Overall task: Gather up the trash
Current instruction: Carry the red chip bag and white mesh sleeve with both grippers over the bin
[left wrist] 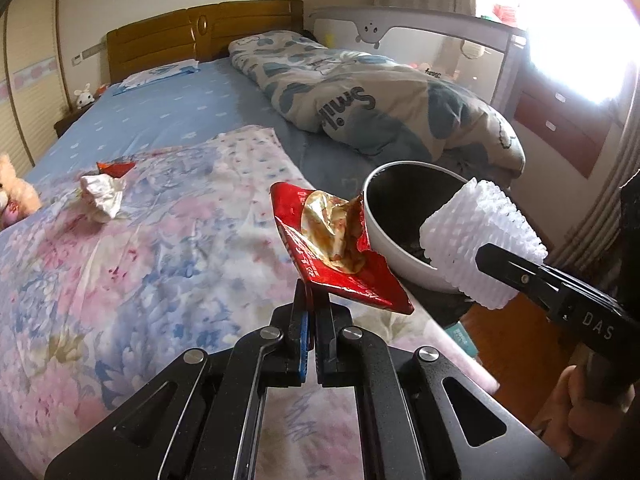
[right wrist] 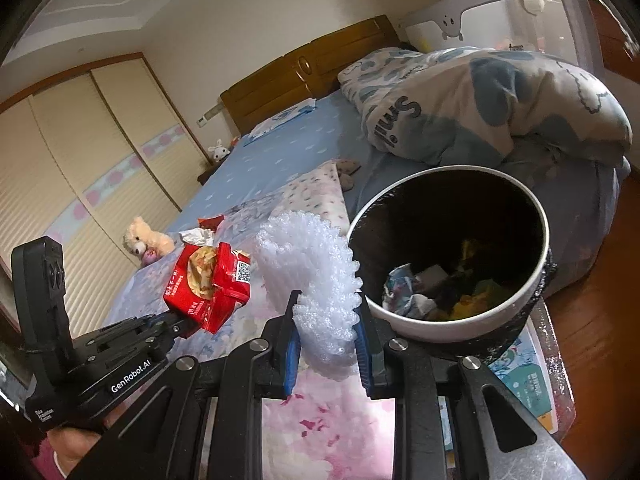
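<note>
My left gripper (left wrist: 310, 300) is shut on a torn red snack wrapper (left wrist: 332, 248) with a gold inside, held above the floral bedspread. The wrapper also shows in the right wrist view (right wrist: 208, 284), with the left gripper (right wrist: 176, 322) below it. My right gripper (right wrist: 328, 320) is shut on a white foam fruit net (right wrist: 316, 280), just left of the white-rimmed trash bin (right wrist: 520, 304). In the left wrist view the net (left wrist: 480, 240) hangs at the bin's rim (left wrist: 384, 236), with the right gripper (left wrist: 496, 258) on it. The bin holds crumpled trash (right wrist: 408, 292).
A crumpled white tissue (left wrist: 102, 196) and a red wrapper scrap (left wrist: 114, 167) lie on the bedspread at the left. A teddy bear (right wrist: 146, 240) sits at the bed's edge. A rolled quilt (left wrist: 360, 96) lies behind the bin. Wooden floor (left wrist: 516, 344) is at the right.
</note>
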`<action>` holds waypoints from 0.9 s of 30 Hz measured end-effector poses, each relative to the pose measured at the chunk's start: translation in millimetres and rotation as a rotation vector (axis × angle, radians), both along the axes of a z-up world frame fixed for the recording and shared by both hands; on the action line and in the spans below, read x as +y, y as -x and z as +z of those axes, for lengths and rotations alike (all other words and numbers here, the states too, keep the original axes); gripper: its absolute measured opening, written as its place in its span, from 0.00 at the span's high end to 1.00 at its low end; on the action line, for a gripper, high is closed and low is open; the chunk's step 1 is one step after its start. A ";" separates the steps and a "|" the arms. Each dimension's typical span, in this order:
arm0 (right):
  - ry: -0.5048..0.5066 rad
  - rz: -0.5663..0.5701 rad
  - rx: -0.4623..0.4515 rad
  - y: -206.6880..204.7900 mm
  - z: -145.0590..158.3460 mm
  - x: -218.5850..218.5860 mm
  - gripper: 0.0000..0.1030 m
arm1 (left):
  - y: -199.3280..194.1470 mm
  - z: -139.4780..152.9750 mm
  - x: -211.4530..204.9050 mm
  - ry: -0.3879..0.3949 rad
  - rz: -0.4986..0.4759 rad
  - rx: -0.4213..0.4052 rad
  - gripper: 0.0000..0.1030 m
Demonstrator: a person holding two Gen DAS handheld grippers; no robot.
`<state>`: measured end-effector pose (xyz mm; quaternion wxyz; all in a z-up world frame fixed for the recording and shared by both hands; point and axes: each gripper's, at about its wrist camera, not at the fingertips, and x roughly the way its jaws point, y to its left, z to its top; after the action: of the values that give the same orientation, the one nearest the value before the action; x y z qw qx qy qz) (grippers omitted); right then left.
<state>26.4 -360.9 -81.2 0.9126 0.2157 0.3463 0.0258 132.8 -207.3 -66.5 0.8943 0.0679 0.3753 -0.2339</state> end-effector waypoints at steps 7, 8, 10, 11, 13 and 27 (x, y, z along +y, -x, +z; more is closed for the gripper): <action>-0.002 -0.030 -0.001 0.4 0.8 -14.7 0.77 | -3.7 -0.5 -14.6 -0.004 -0.024 0.005 0.99; -0.002 -0.032 0.000 -0.2 1.0 -16.7 0.77 | -4.3 -0.7 -17.1 -0.005 -0.027 0.005 0.99; 0.001 -0.043 0.002 -0.6 1.1 -21.1 0.77 | -5.8 -0.9 -22.0 -0.005 -0.034 0.006 0.99; 0.000 -0.049 0.003 -0.6 1.1 -23.6 0.77 | -5.4 -1.1 -23.8 -0.006 -0.036 0.005 0.99; -0.001 -0.057 0.005 -0.7 1.4 -28.6 0.77 | -6.1 -0.7 -29.6 -0.009 -0.043 0.005 0.99; 0.006 -0.106 0.020 -2.9 -0.2 -57.7 0.77 | -12.8 2.4 -64.0 -0.016 -0.090 0.002 0.99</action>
<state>29.4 -418.6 -81.4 0.9099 0.2313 0.3433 -0.0259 145.5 -271.3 -64.0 0.8820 0.0915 0.3744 -0.2710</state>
